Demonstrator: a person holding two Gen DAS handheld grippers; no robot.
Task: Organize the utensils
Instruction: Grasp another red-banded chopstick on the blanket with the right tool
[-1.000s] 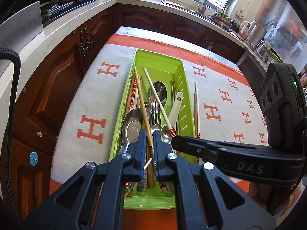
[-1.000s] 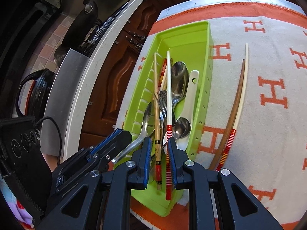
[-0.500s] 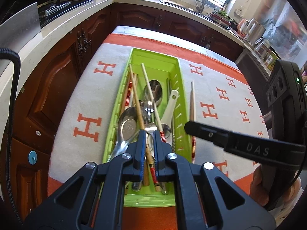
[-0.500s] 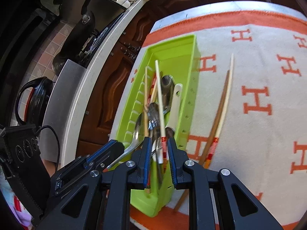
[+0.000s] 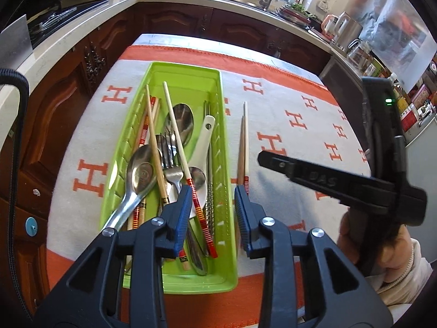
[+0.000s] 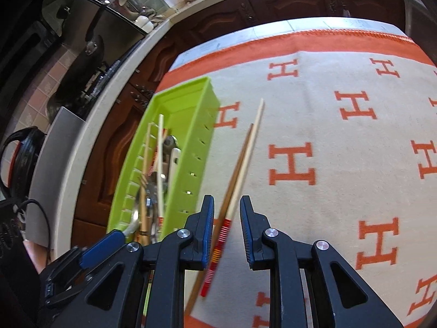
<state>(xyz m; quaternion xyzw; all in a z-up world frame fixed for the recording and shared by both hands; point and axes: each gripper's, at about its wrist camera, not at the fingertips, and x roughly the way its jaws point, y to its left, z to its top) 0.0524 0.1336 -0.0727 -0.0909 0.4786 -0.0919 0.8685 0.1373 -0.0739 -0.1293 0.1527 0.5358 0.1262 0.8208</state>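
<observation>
L gripper [image 5: 211, 202] jaws just opened, nothing gripped, over green tray [image 5: 218, 125] w/ utensils. R gripper [image 6: 226, 218] jaws apart, straddling chopstick pair [image 6: 240, 164] on blanket [image 6: 327, 136] beside tray.

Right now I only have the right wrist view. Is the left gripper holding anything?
Observer: No. The left gripper has just been opening its jaws. The pads press on nothing; a red-and-white striped chopstick, lying in the lime-green plastic tray, shows between them.
Operator: Anything behind the tray's right wall? It's hidden from me.
Observer: A pair of steel chopsticks lies lengthwise against it.
Operator: And on the left side?
Observer: A large steel spoon lies bowl-up by the left wall.
</observation>
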